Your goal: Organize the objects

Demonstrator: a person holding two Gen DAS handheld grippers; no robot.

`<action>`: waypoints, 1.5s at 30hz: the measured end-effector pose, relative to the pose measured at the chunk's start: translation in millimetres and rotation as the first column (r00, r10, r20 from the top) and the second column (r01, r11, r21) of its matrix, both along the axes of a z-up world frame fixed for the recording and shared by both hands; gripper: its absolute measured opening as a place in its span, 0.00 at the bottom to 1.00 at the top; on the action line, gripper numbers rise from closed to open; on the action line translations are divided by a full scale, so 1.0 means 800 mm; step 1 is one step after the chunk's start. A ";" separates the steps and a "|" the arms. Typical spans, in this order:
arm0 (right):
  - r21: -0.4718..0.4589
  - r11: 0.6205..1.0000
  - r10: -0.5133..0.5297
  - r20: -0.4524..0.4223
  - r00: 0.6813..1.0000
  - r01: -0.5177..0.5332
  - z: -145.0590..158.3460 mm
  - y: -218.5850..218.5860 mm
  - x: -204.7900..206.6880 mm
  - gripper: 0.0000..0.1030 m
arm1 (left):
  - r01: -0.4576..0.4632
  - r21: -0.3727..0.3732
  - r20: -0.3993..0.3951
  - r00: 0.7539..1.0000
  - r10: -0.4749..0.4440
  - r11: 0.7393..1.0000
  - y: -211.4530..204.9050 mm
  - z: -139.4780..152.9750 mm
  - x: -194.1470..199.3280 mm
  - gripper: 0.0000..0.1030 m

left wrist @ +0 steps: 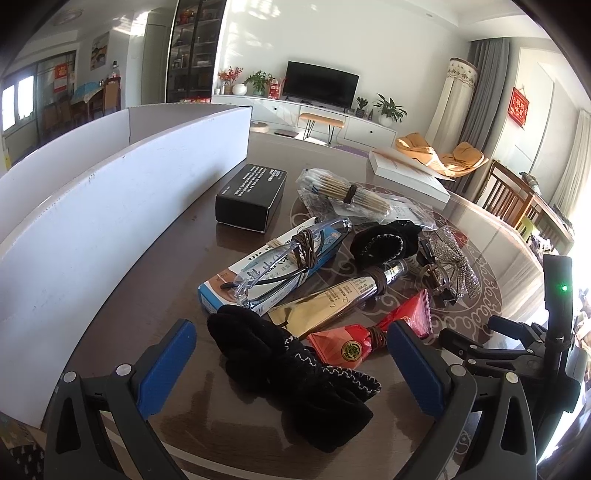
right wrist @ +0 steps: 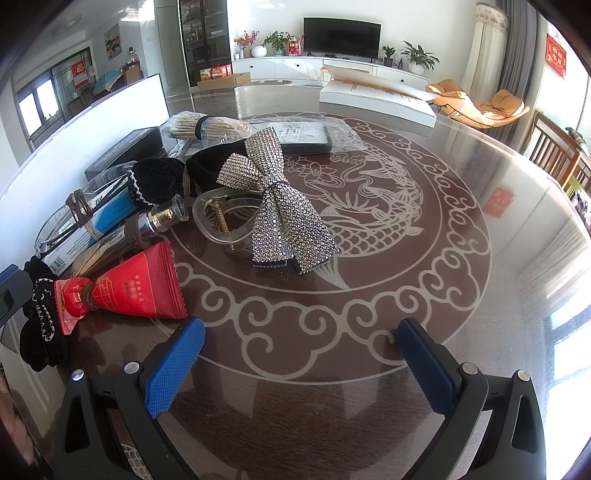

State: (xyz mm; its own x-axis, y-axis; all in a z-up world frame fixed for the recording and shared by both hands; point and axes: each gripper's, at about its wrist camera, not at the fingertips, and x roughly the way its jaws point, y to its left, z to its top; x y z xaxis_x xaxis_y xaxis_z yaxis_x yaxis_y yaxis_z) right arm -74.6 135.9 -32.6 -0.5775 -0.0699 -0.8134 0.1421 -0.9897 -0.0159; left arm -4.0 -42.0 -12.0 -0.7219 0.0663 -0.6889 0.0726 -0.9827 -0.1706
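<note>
My left gripper [left wrist: 291, 363] gapes wide over the black scrunchie [left wrist: 295, 373] at lower centre (untouched); my right gripper [right wrist: 301, 363] gapes empty.

A black flat-screen television [right wrist: 342, 36] stood upper centre on a long white cabinet [right wrist: 332, 68]; grey curtains [left wrist: 480, 92] hung upper right.

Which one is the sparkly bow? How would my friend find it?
Look at the round table with the swirly fish picture. The sparkly bow lies near that picture's middle, over a clear hair claw. It alone glitters with tiny stones; its neighbours are black velvet or red wrapping.
</note>
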 end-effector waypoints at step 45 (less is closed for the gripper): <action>-0.002 1.000 -0.001 -0.001 1.000 0.001 0.000 0.000 0.000 1.00 | 0.019 -0.022 0.033 0.999 -0.018 1.000 0.008 -0.010 -0.006 1.00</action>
State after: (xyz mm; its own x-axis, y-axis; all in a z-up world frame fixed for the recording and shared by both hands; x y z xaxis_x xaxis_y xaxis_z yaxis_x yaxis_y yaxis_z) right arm -74.3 135.9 -32.6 -0.5783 -0.0709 -0.8127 0.1415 -0.9898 -0.0144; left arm -8.9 -35.8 -19.6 -0.6976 0.0637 -0.7137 0.0598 -0.9874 -0.1466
